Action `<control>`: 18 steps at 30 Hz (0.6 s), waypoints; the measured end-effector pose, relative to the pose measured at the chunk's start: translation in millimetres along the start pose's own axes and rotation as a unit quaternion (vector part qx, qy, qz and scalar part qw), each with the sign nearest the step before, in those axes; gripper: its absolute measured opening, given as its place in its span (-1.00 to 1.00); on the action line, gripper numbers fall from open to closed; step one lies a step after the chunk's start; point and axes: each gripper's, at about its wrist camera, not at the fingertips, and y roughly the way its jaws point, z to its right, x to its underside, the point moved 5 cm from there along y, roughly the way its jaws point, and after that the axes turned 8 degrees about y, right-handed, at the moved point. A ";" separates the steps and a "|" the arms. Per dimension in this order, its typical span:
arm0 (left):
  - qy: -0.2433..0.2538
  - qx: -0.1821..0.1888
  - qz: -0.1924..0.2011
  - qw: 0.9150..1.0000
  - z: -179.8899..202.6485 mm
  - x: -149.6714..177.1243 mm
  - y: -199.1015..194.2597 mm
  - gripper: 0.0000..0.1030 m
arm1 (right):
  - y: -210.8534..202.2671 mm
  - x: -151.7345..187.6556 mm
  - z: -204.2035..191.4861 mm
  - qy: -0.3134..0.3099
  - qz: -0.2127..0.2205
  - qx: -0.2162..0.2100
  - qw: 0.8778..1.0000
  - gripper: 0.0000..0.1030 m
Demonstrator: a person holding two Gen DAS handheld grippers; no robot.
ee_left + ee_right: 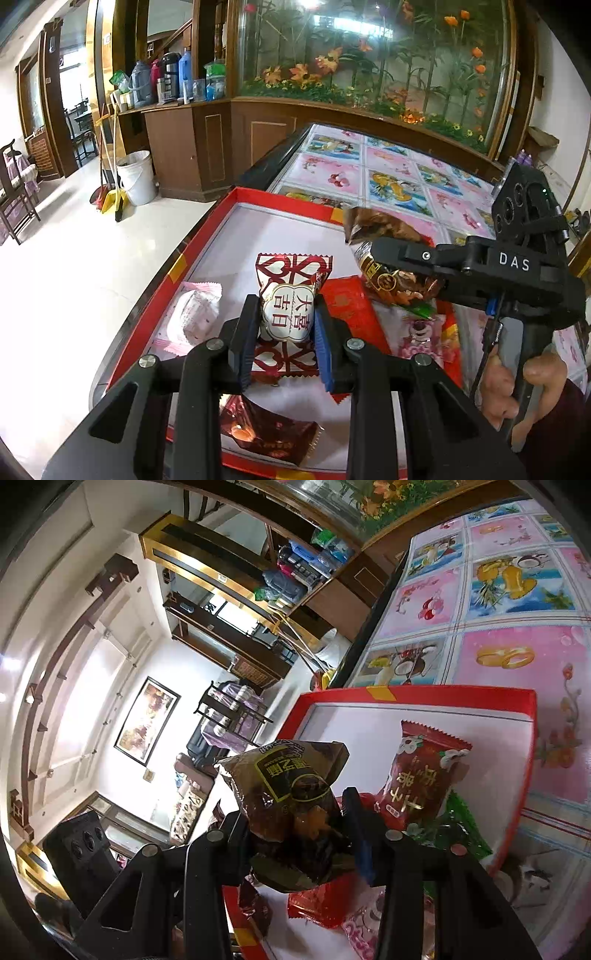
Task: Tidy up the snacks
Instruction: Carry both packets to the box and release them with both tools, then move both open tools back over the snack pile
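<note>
A red-rimmed white tray lies on the table and holds several wrapped snacks. My left gripper is shut on a red-and-white snack packet with a white label, just above the tray floor. My right gripper is shut on a brown snack packet and holds it above the tray; it also shows in the left wrist view at right, over a red packet. A dark red packet lies in the tray ahead of the right gripper.
In the tray lie a pink-white packet, a dark red foil packet and a pink bear packet. The table has a pink fruit-print cover. A wooden cabinet and a white bucket stand beyond the table's left edge.
</note>
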 end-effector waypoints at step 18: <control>-0.006 -0.055 0.007 0.998 -5.2 -4.8 -11.3 0.29 | -43.6 -23.1 4.0 -0.012 0.048 -0.012 0.999 0.36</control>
